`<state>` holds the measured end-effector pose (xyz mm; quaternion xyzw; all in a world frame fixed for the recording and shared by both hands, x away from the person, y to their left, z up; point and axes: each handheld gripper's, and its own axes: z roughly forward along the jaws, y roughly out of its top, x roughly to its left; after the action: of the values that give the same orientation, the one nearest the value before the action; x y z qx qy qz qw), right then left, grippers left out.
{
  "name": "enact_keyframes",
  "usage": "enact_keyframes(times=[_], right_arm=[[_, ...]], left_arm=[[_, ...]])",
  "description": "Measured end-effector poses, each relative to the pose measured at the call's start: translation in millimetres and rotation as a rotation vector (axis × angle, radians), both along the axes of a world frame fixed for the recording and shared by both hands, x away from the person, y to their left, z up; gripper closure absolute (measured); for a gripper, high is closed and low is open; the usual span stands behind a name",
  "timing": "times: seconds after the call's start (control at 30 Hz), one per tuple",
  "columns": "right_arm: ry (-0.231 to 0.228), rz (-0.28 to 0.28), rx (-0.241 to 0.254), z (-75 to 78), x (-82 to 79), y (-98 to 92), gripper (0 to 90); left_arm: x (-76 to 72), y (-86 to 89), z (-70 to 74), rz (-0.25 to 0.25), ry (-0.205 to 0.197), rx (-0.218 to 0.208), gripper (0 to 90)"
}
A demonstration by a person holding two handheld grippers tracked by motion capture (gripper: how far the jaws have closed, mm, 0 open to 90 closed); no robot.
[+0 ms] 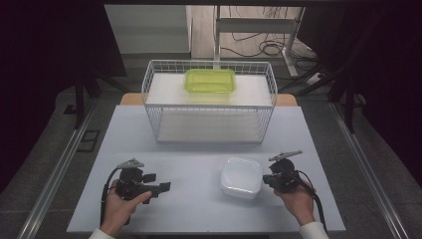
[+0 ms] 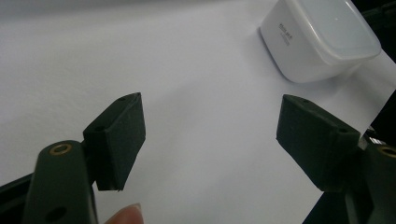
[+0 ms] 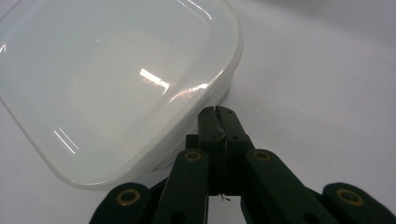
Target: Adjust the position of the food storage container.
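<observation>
A white lidded container (image 1: pixel 241 177) sits on the white table at the front right; it also appears in the left gripper view (image 2: pixel 317 37) and the right gripper view (image 3: pixel 112 84). My right gripper (image 3: pixel 218 114) is shut with nothing between its jaws, its tips right by the container's side wall; in the high view the right gripper (image 1: pixel 266 178) sits at the container's right edge. My left gripper (image 2: pixel 210 135) is open and holds nothing; it hovers over bare table at the front left (image 1: pixel 161 188), pointing toward the container.
A white wire basket (image 1: pixel 209 102) stands at the back of the table, with a green lidded container (image 1: pixel 210 80) on its upper shelf. The table's front edge (image 1: pixel 199 231) is close to both hands. Cables lie on the floor behind.
</observation>
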<state>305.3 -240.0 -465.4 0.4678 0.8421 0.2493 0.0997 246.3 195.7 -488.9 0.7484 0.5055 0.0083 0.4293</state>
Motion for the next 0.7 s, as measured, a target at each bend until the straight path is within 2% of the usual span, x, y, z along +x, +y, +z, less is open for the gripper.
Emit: enact_keyframes(times=[0.2, 0.7], right_arm=[[0.002, 0.039, -0.011, -2.6, 4.9, 19.6, 89.0], [-0.011, 0.088, -0.02, -7.8, 14.8, 54.2, 89.1]], left_arm=[[0.4, 0.5, -1.3, 0.006, 0.011, -0.001, 23.6], [0.8, -0.7, -3.2, -0.003, 0.017, 0.011, 23.5]])
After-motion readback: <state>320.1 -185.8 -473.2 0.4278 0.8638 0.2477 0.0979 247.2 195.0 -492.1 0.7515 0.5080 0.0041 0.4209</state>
